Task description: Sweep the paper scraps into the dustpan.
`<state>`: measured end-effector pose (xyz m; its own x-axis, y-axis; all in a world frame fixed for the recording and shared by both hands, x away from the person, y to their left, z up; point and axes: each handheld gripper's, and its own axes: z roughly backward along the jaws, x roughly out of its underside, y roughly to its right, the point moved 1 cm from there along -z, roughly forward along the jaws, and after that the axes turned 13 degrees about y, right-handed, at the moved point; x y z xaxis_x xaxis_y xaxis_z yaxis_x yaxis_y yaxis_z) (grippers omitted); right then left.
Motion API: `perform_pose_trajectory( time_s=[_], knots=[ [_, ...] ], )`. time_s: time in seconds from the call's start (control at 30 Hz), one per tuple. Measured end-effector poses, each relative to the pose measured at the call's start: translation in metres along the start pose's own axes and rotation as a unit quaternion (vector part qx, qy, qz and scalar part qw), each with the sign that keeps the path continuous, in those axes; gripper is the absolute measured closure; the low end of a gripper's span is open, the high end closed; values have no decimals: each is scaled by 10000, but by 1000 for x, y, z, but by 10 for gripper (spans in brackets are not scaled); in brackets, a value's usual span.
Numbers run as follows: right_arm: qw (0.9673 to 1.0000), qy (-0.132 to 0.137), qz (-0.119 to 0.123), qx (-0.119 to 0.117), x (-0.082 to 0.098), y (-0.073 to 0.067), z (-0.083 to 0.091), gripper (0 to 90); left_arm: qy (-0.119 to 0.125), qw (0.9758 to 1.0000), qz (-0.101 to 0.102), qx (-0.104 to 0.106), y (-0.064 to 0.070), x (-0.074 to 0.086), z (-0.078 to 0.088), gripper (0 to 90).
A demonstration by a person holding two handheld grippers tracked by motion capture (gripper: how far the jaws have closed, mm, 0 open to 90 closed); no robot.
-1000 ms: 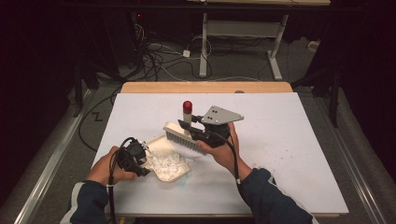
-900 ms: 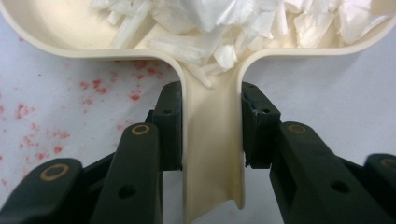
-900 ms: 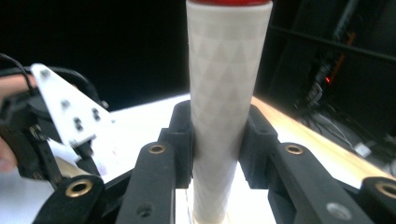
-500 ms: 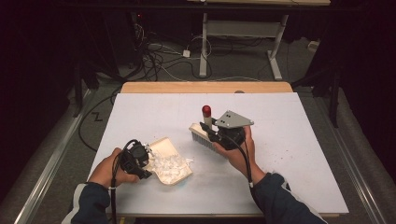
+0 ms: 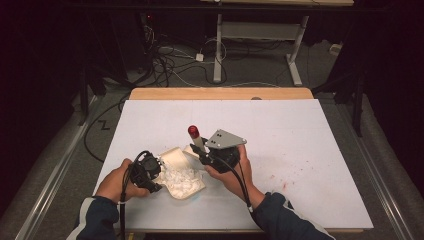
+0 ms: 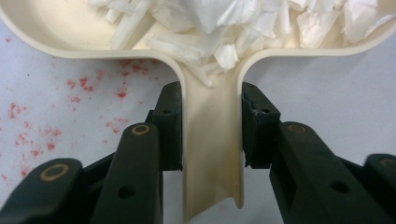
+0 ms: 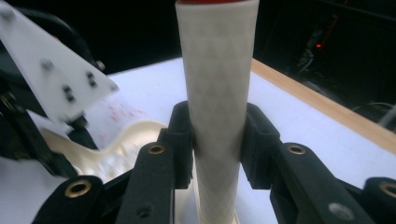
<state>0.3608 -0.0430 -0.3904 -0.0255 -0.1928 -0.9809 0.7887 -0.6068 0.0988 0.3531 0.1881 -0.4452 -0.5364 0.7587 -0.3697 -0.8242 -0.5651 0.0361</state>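
Note:
A cream dustpan (image 5: 186,189) heaped with white paper scraps (image 5: 179,176) lies on the white table near its front. My left gripper (image 5: 156,173) is shut on the pan's handle (image 6: 212,140); in the left gripper view the left gripper's (image 6: 212,126) pads press both its sides and scraps (image 6: 224,28) spill toward the handle. My right gripper (image 5: 201,151) is shut on a brush's white handle (image 5: 198,141), which stands nearly upright with a red end (image 5: 193,131) on top. In the right gripper view the handle (image 7: 217,84) sits between the right gripper's (image 7: 217,135) jaws, with the pan (image 7: 116,135) just behind. The bristles are hidden.
Red specks (image 5: 285,185) dot the white sheet right of my right hand and beside the pan handle (image 6: 70,84). The table's wooden far edge (image 5: 220,93) lies well beyond. Cables and metal table legs (image 5: 218,55) are on the dark floor behind.
My right gripper swung the brush out to the right, then brought it back left and lower, up against the pan's right rim. The left gripper and pan stayed put.

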Motion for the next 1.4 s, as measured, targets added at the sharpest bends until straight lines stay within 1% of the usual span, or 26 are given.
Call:
perform_pose_trajectory(
  time_s=[0.1,0.13,0.17,0.2,0.27,0.37,0.43,0.47,0.53,0.6,0.63,0.7,0.77,0.83,0.87,0.97,1.0,1.1,1.13,1.23,1.33,1.4],
  knots=[
    [9994,190,-261,-99,-3,-5,-5,706,20,10000,12,13,0,0,-1,629],
    [9986,268,-419,-191,-5,-6,-6,708,18,10000,19,11,0,0,-2,629],
    [9979,319,-500,-242,-6,-8,-7,708,55,10000,20,35,0,-1,-2,629],
    [9967,396,-605,-381,-9,-11,-10,708,70,10000,25,49,0,-1,-2,629],
    [9966,419,-588,-406,-10,-12,-11,708,89,9999,24,60,-1,-2,-2,629],
    [9978,406,-396,-347,-13,-16,-12,708,102,9999,3,69,-1,-3,-2,629],
    [9978,452,-379,-310,-15,-15,-11,708,109,9999,11,69,-1,-3,-3,628],
    [9979,460,-344,-312,-16,-13,-10,708,117,9999,19,73,-1,-3,-3,628],
    [9977,517,-376,-220,-19,-9,-8,708,107,9999,25,78,-1,-3,-3,628],
    [9978,551,-339,-150,-21,-4,-5,708,103,9999,50,100,0,-3,-4,628],
    [9975,588,-389,-109,-23,-1,-4,708,102,9999,54,103,0,-3,-4,628],
    [9968,651,-444,-104,-25,5,-1,708,112,9998,83,106,-1,-3,-5,628],
    [9962,736,-471,14,-28,11,2,708,100,9999,76,110,-1,-3,-6,628],
    [9956,761,-533,125,-28,18,4,708,102,9999,80,105,-1,-3,-6,628],
    [9956,752,-532,177,-28,22,5,708,106,9999,69,103,0,-3,-5,628],
    [9963,663,-296,459,-24,30,11,708,86,9999,51,96,0,-2,-4,628],
    [9966,604,-261,493,-21,33,14,708,75,9999,22,93,0,-2,-4,628],
    [9977,395,-227,512,-13,41,23,708,16,9999,-42,101,1,-3,-4,628],
    [9980,351,-187,492,-11,42,27,708,26,9999,-34,105,2,-3,-4,628],
    [9987,221,-20,467,-8,48,44,708,-8,9999,-95,128,4,-3,-3,628],
    [9991,55,-48,419,-5,53,61,708,-51,9999,-110,120,5,-3,-4,628],
    [9993,-30,-31,375,-3,53,69,708,-57,9998,-112,125,6,-4,-4,628]
  ],
)
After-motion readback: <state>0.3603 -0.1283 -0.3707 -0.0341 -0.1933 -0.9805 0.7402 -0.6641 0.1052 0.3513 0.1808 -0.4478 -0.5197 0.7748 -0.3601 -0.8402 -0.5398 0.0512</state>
